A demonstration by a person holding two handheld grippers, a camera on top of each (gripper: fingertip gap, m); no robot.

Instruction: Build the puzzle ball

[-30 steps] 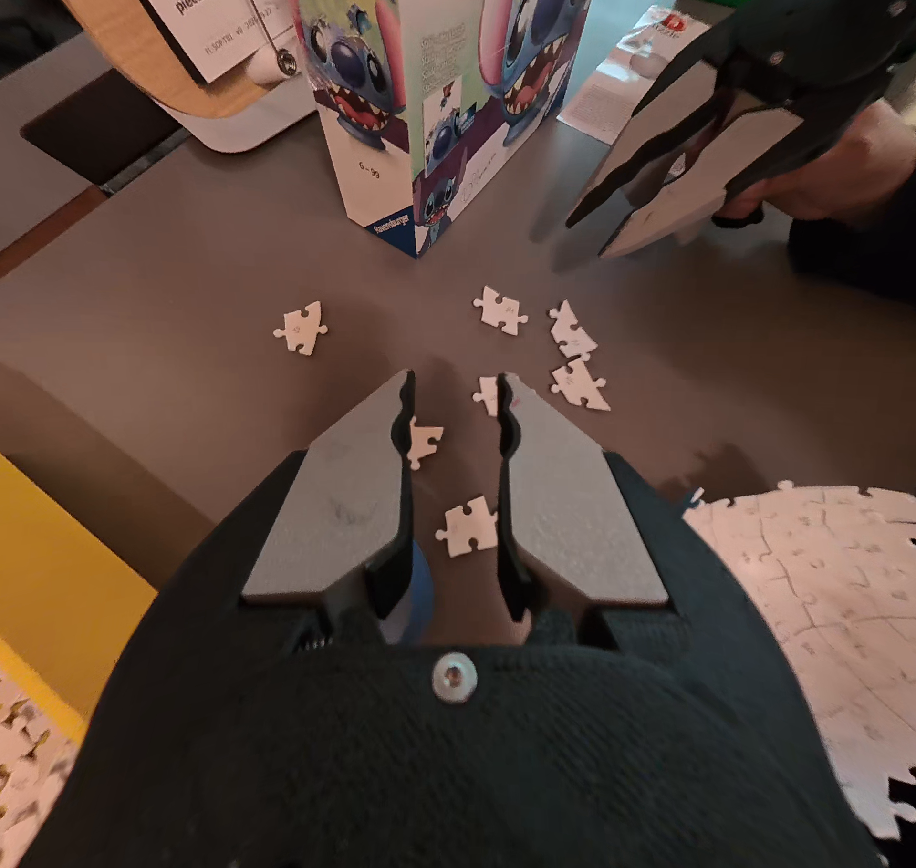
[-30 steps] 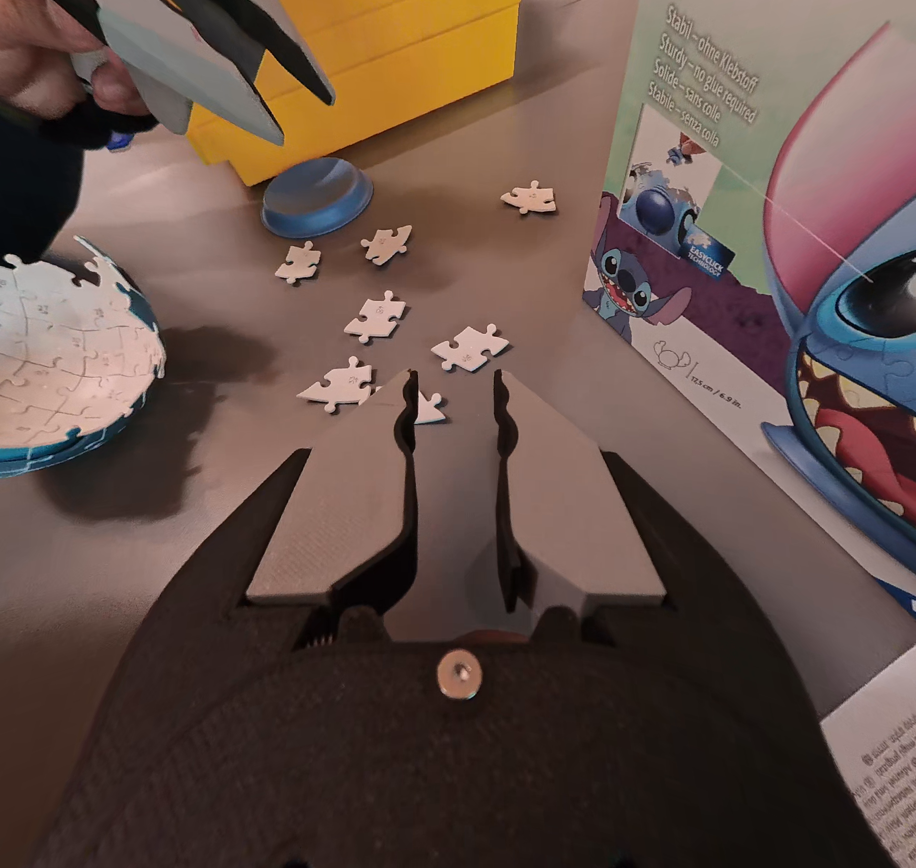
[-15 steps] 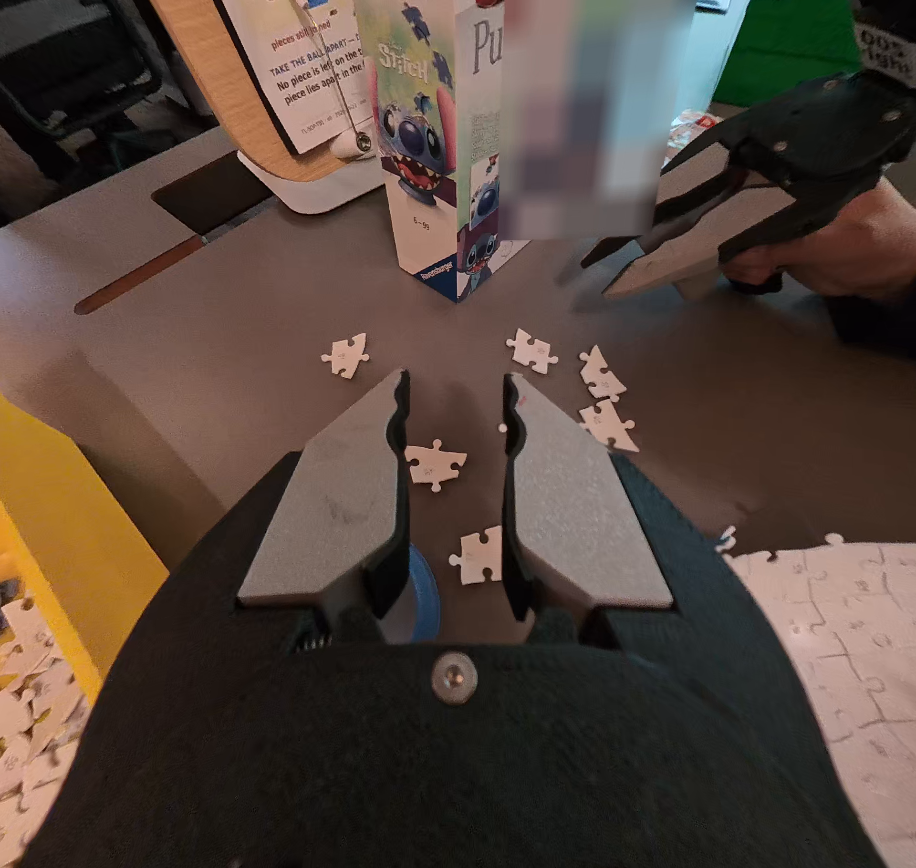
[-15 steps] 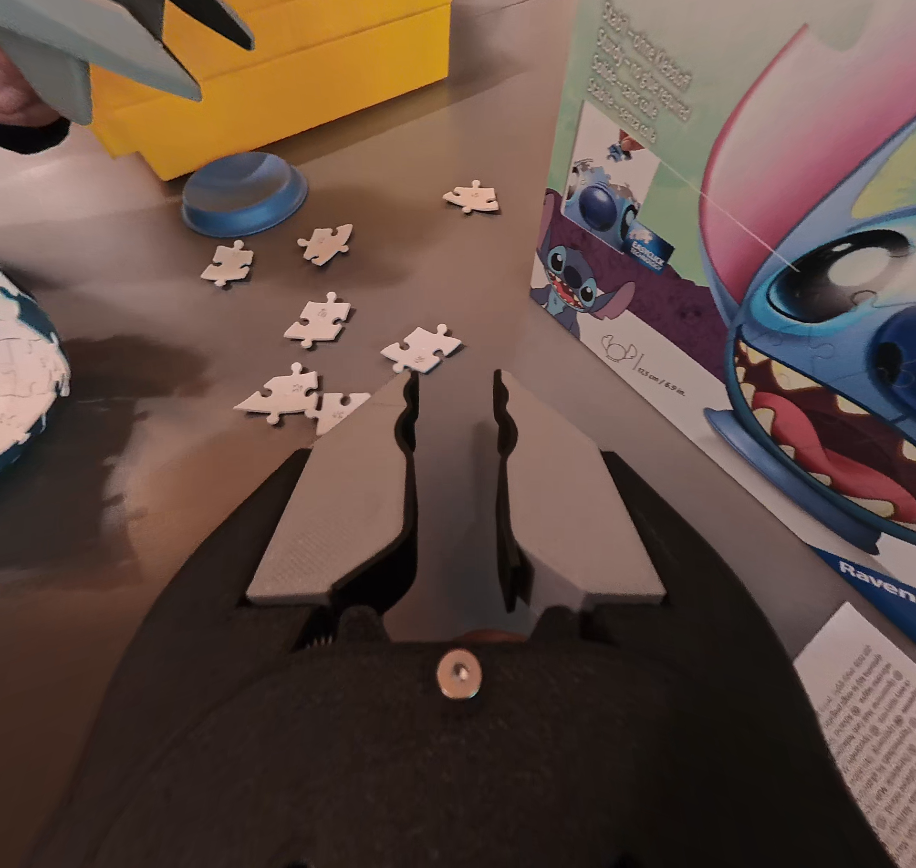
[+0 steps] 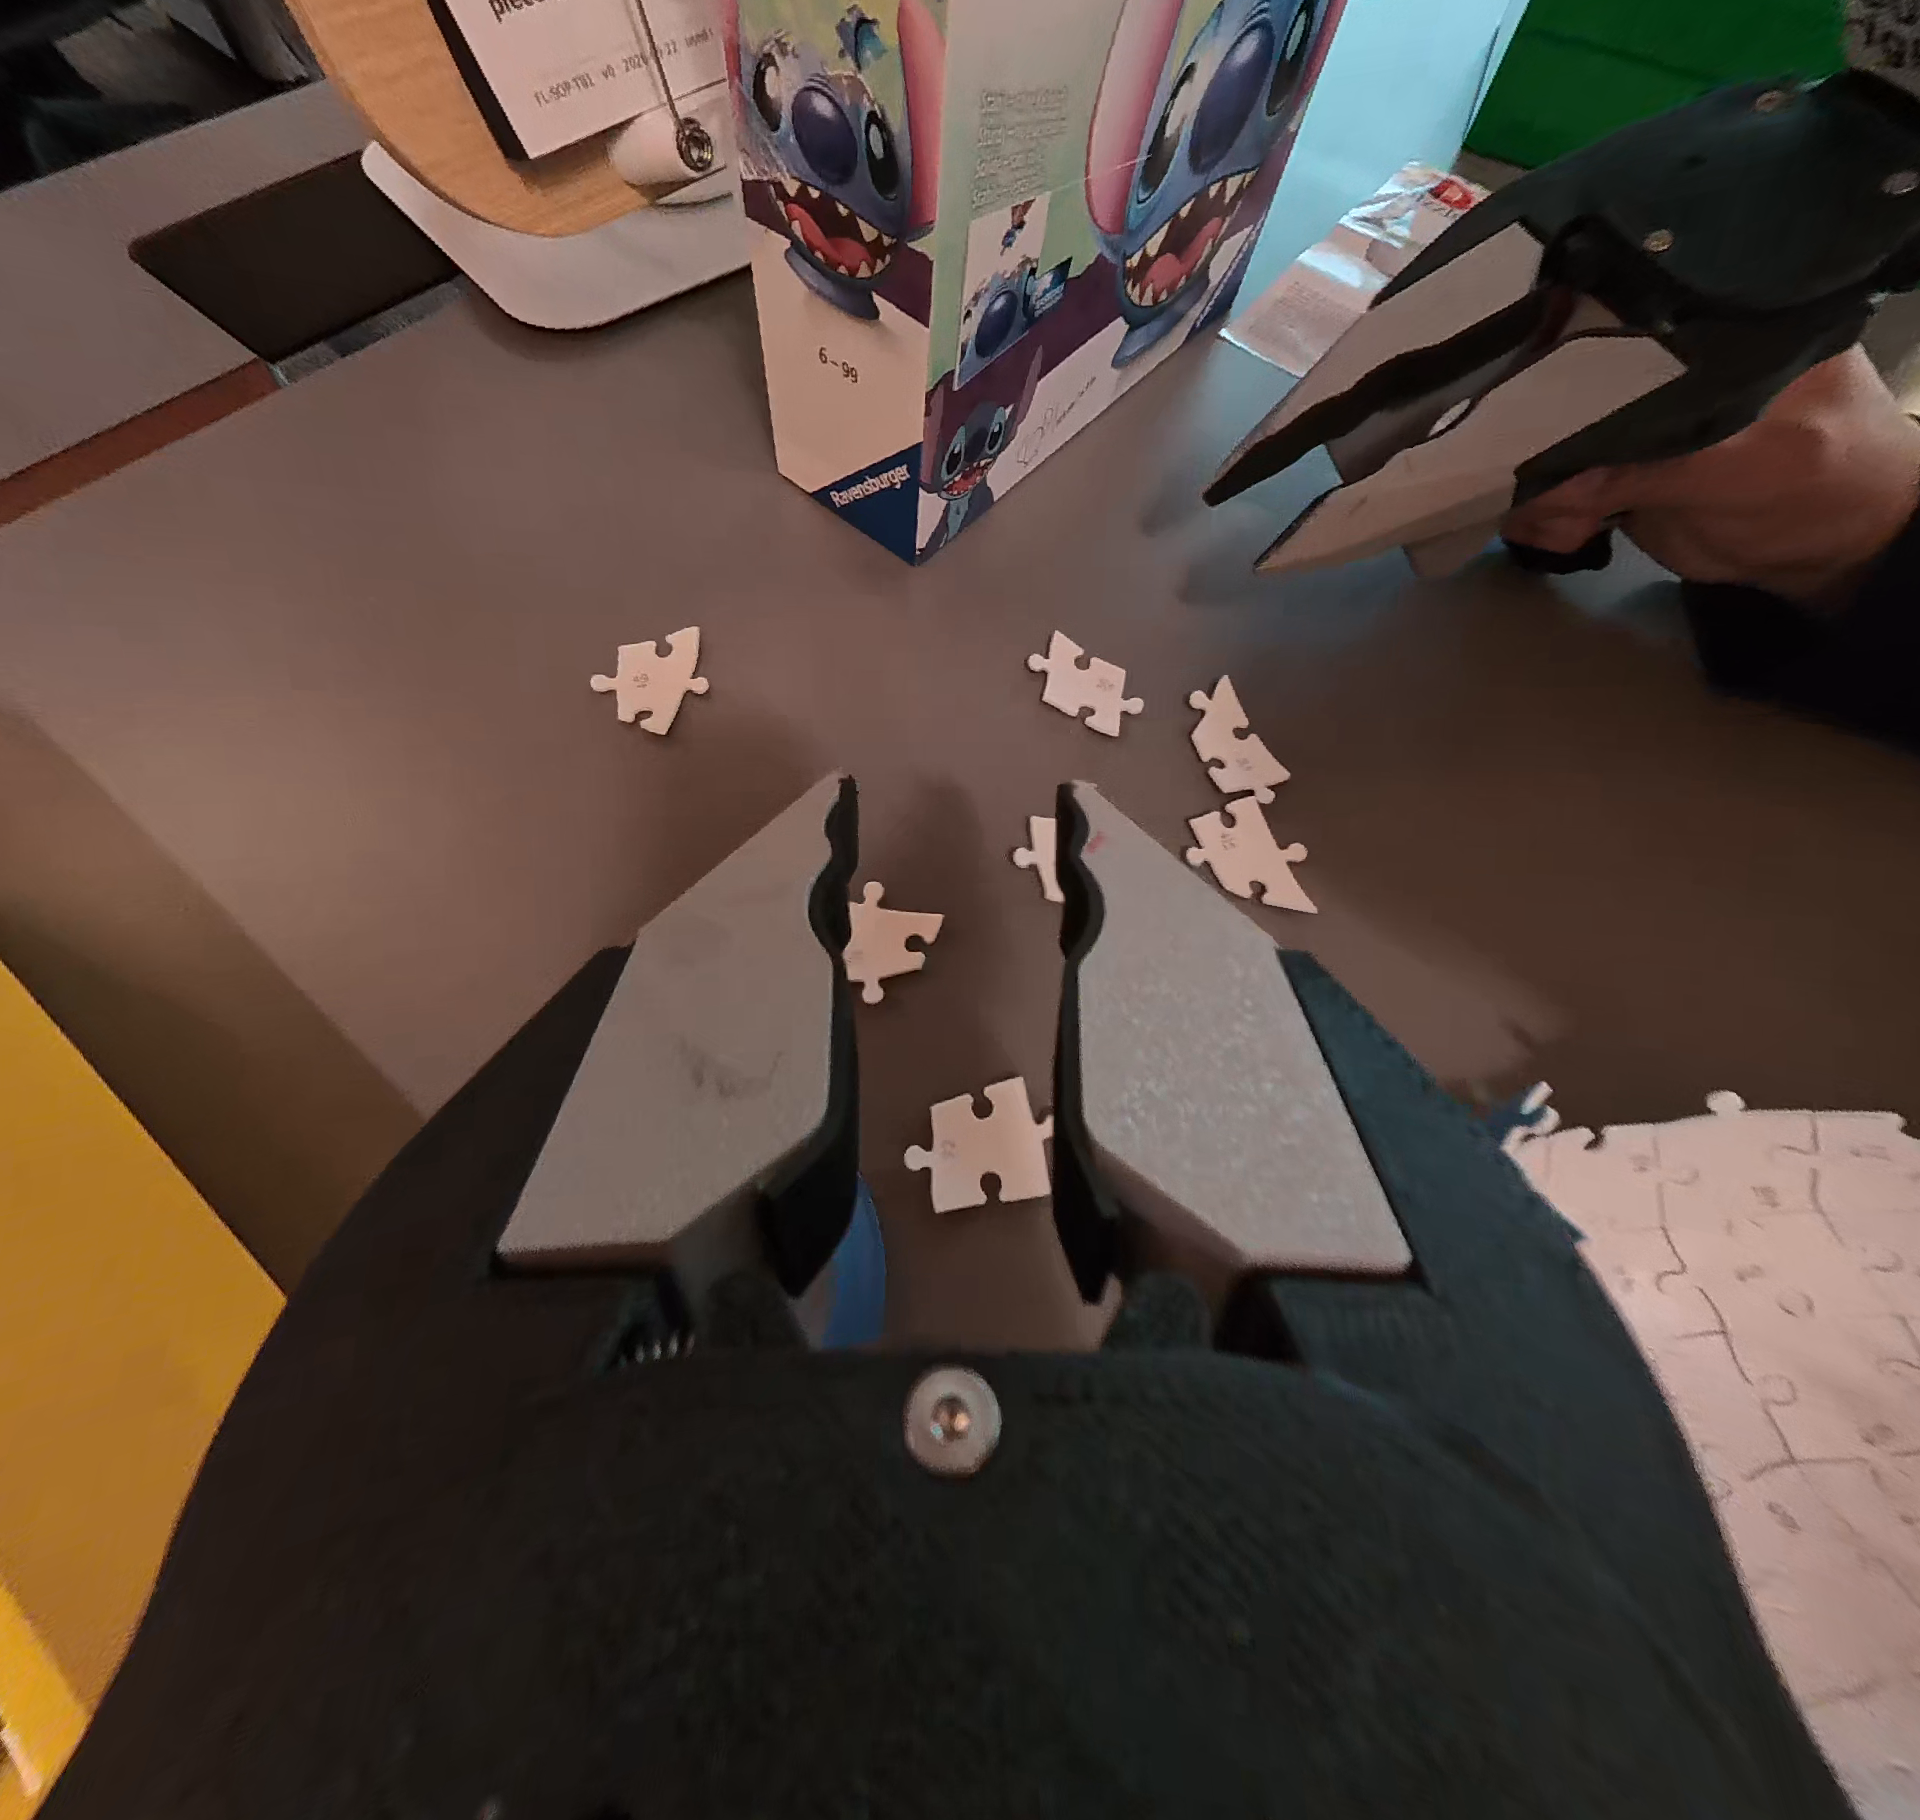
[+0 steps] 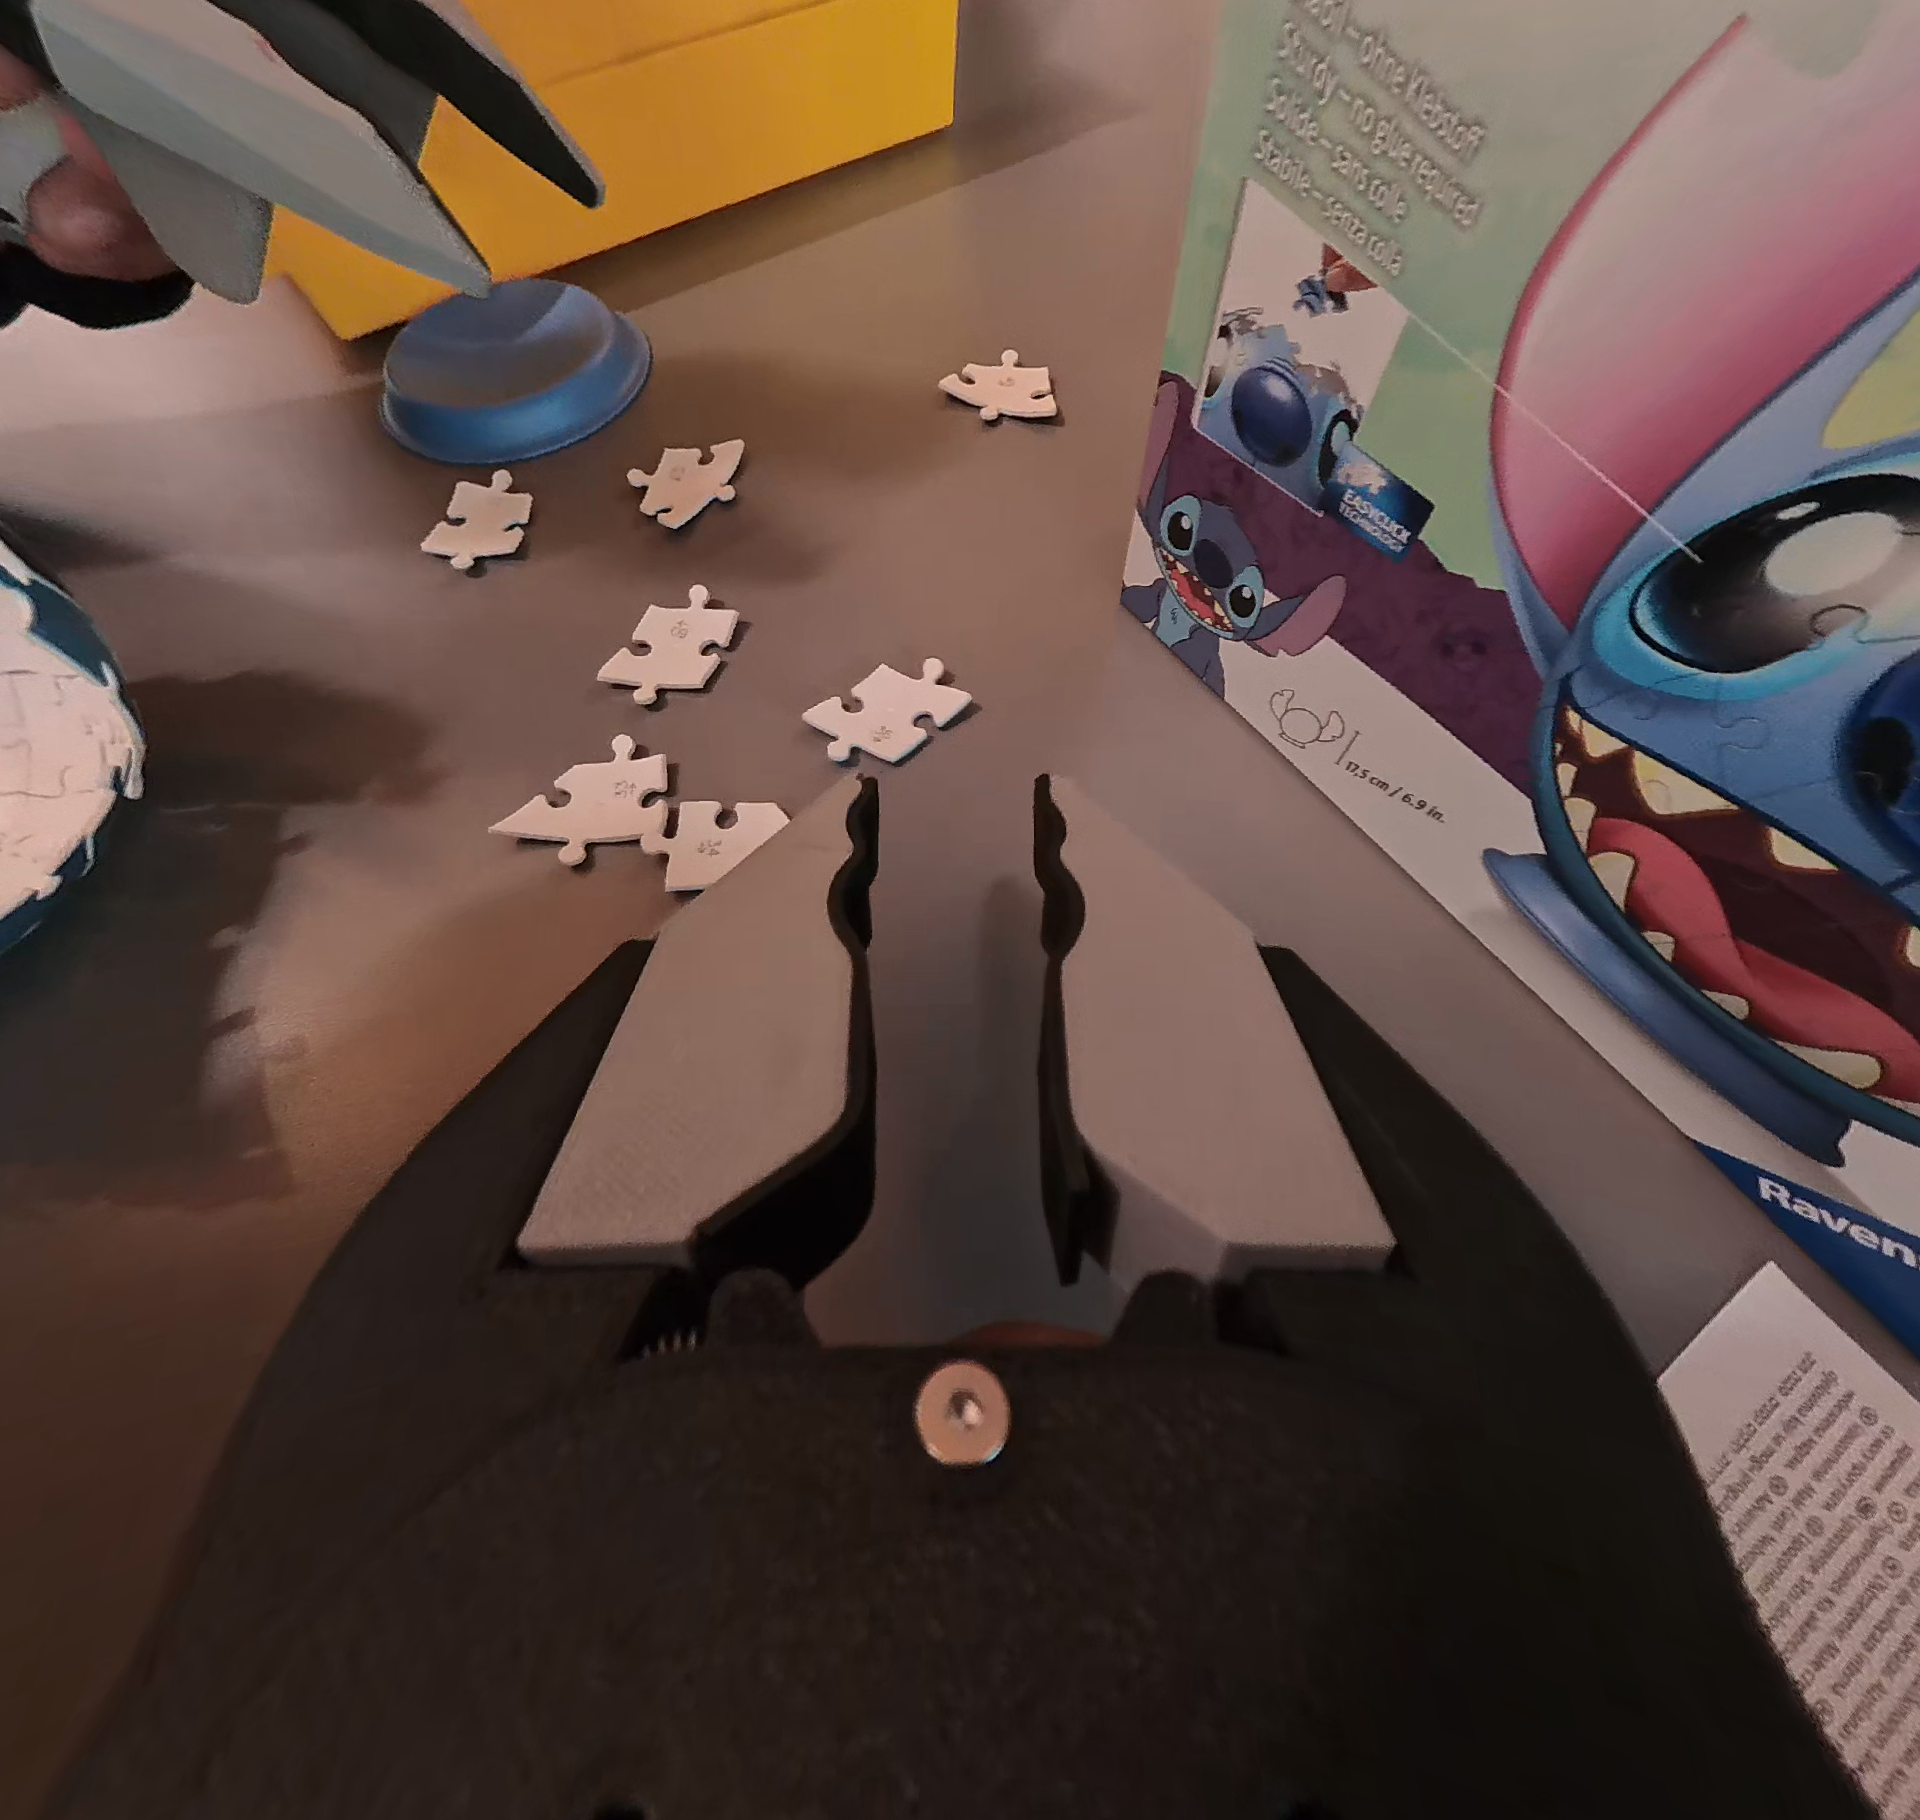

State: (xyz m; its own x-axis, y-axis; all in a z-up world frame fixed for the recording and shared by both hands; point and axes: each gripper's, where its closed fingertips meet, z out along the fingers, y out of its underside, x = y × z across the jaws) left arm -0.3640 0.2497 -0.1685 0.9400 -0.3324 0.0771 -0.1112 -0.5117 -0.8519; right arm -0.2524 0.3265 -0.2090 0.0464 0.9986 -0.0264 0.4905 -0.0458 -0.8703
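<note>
Several loose white puzzle pieces (image 5: 1086,681) lie face down on the grey table (image 5: 416,627). My left gripper (image 5: 956,794) is open and empty and hovers over them; one piece (image 5: 982,1157) shows between its fingers. The part-built puzzle ball (image 5: 1766,1303), white inside, sits at the lower right. My right gripper (image 5: 1236,532), held by a hand, is open and empty at the right. In the right wrist view my right gripper (image 6: 951,783) is open just right of the pieces (image 6: 888,710). The ball (image 6: 52,731) is at the left edge, and my left gripper (image 6: 535,241) is at the upper left.
The tall puzzle box (image 5: 987,212) stands behind the pieces and fills the right of the right wrist view (image 6: 1558,420). A blue round stand (image 6: 514,388) sits by a yellow box (image 6: 707,56). A wooden sign stand (image 5: 499,160) is at the back left. A leaflet (image 6: 1818,1510) lies at the lower right. The left gripper's tips are roughly 15 cm from the right gripper's. About 15 cm separates my left fingertips from the ball (image 6: 52,731).
My left gripper drew back and up half a second ago, then came down close over the pieces again. My right gripper shifted only slightly. Both stayed open and empty.
</note>
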